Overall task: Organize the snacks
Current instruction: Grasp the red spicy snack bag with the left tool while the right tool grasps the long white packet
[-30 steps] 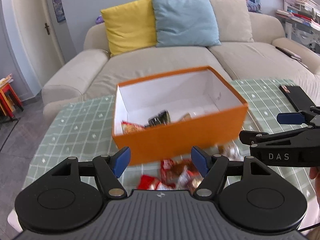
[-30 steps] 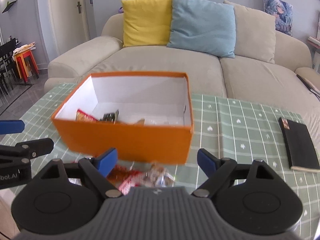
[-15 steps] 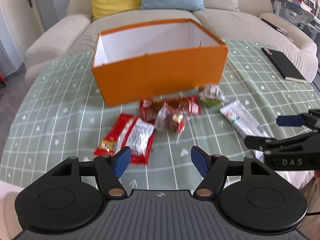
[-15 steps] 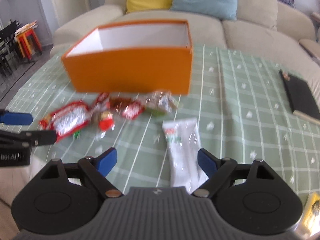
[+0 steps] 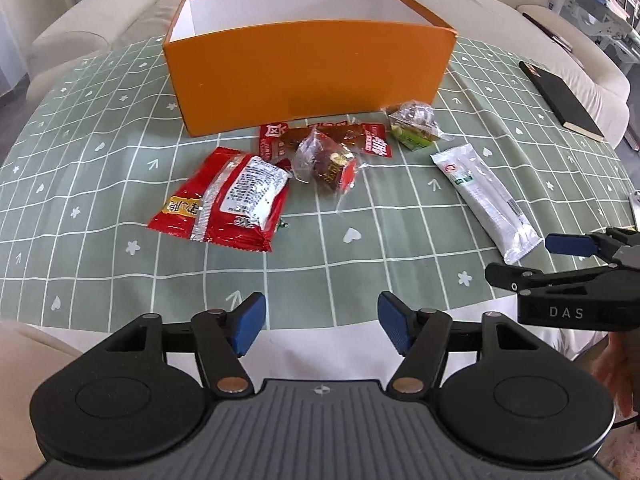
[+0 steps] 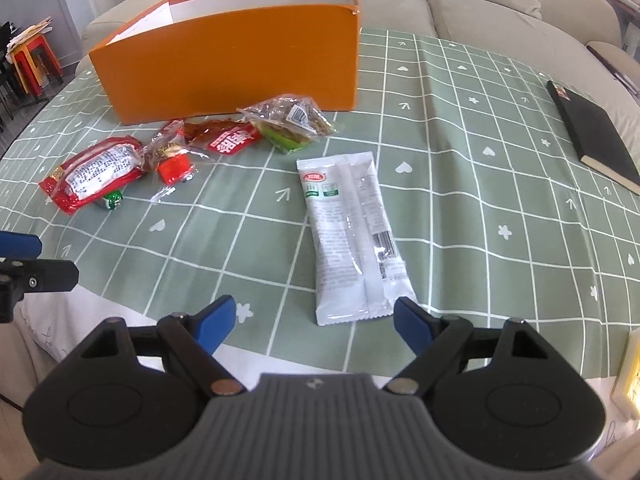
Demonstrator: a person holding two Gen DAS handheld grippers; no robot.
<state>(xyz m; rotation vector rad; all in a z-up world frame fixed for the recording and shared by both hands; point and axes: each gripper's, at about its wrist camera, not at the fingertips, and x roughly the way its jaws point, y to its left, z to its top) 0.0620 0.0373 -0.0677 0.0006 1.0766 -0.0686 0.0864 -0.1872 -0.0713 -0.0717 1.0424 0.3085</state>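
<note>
Green checked tablecloth (image 5: 100, 184) covers the table before a beige sofa, with an open orange cardboard box (image 5: 308, 76) as landmark. Left of the box's front lies a red foil snack packet (image 5: 228, 200); just before it sit small red and clear wrappers (image 5: 332, 156); to its right, nearer the camera, lies a long white sachet (image 6: 352, 236). Both tools tilt steeply down. The left gripper (image 5: 319, 328) gapes empty over the cloth's near edge; the right gripper (image 6: 310, 322) gapes empty, the sachet's near end between its tips.
</note>
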